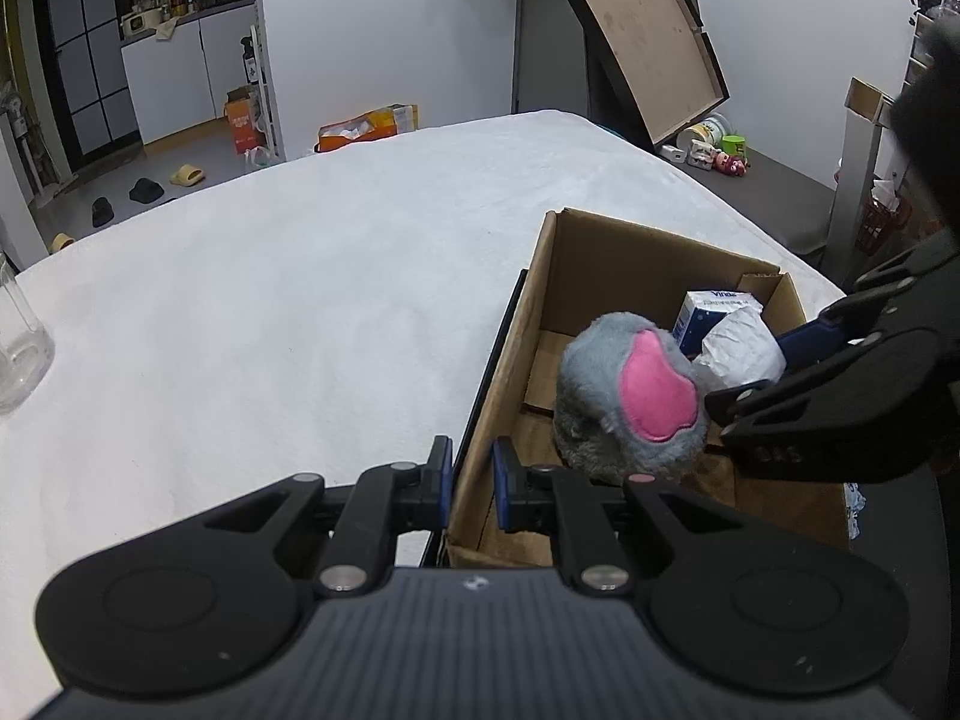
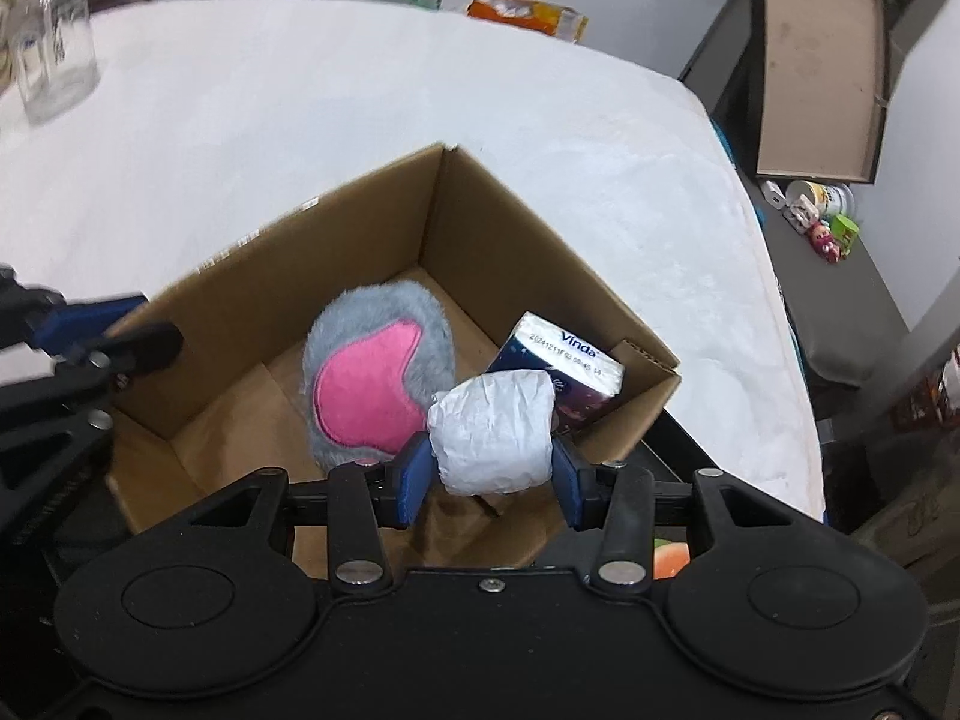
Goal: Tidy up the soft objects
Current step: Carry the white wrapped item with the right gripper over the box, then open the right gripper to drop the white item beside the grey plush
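An open cardboard box (image 2: pixel 492 222) stands on the white-covered table (image 2: pixel 360 96). Inside lie a grey plush toy (image 2: pixel 375 378) with a pink patch and a blue Vinda tissue pack (image 2: pixel 564 369). My right gripper (image 2: pixel 491 468) is shut on a white crumpled soft bundle (image 2: pixel 492 435) and holds it over the box's near right part. In the left wrist view the box (image 1: pixel 648 252), the plush (image 1: pixel 630 396), the tissue pack (image 1: pixel 708 312) and the bundle (image 1: pixel 744 348) show again. My left gripper (image 1: pixel 471 480) straddles the box's left wall, jaws narrowly apart.
A clear glass jar (image 2: pixel 54 60) stands at the table's far left. A wooden tray (image 2: pixel 816 60) leans against the wall at the right, with small toys (image 2: pixel 828 234) on the floor below it. Slippers and orange packages lie on the floor beyond the table.
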{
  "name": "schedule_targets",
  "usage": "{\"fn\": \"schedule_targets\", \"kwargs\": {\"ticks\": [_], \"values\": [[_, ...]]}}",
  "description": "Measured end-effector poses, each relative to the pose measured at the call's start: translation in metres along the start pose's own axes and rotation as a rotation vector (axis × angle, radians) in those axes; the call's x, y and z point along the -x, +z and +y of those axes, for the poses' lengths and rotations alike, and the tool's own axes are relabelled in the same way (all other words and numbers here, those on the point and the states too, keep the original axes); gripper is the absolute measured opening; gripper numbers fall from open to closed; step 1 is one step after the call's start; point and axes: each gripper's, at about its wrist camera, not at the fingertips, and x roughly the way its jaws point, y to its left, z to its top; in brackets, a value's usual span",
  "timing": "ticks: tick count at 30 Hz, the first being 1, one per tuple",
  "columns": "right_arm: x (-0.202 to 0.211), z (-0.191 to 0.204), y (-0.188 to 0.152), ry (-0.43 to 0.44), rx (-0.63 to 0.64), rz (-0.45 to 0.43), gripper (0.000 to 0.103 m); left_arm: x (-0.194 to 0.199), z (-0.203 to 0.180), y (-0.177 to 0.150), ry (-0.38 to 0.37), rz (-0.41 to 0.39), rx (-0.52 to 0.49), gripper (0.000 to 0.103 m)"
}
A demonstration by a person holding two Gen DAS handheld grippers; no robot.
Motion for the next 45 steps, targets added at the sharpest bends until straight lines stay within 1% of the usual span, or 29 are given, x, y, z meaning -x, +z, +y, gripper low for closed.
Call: {"fn": "schedule_targets", "kwargs": {"ticks": [5,8,11,13,15,23,25,27,29,32,34,37,40,45], "values": [[-0.013,0.003,0.002,0.005,0.014,0.036,0.043,0.0,0.0,0.0,-0.002,-0.001,0.001,0.013],[-0.014,0.007,0.002,-0.006,0.033,0.045,0.046,0.0,0.001,0.0,-0.001,0.0,0.002,0.013],[-0.009,0.008,0.001,-0.003,0.027,0.044,0.051,0.0,0.002,0.001,-0.003,0.003,0.007,0.013],[-0.004,0.008,0.001,0.004,0.023,0.038,0.06,0.0,0.001,0.001,-0.003,0.004,0.006,0.013],[0.003,0.009,0.0,0.001,0.03,0.021,0.064,0.001,0.001,0.001,0.0,0.003,0.003,0.013],[0.024,0.003,-0.004,0.006,0.015,-0.013,0.064,0.002,0.001,0.004,0.007,0.014,0.004,0.013],[0.03,-0.001,-0.005,0.005,0.007,-0.018,0.064,0.003,-0.001,0.005,0.01,0.015,0.005,0.016],[0.037,-0.005,-0.007,0.008,-0.011,-0.025,0.064,0.003,-0.003,0.006,0.014,0.022,-0.006,0.017],[0.042,-0.011,-0.009,0.012,-0.035,-0.03,0.064,0.003,-0.005,0.007,0.016,0.034,-0.015,0.019],[0.051,-0.02,-0.018,0.025,-0.076,-0.038,0.064,0.004,-0.008,0.009,0.025,0.051,-0.029,0.029],[0.057,-0.027,-0.026,0.031,-0.1,-0.047,0.064,0.005,-0.009,0.01,0.019,0.064,-0.031,0.039],[0.063,-0.037,-0.037,0.043,-0.133,-0.064,0.064,0.008,-0.013,0.011,0.024,0.08,-0.041,0.048],[0.068,-0.044,-0.05,0.054,-0.158,-0.081,0.064,0.012,-0.019,0.012,0.039,0.083,-0.072,0.053],[0.075,-0.055,-0.068,0.078,-0.217,-0.115,0.064,0.016,-0.027,0.016,0.04,0.111,-0.081,0.056]]}}
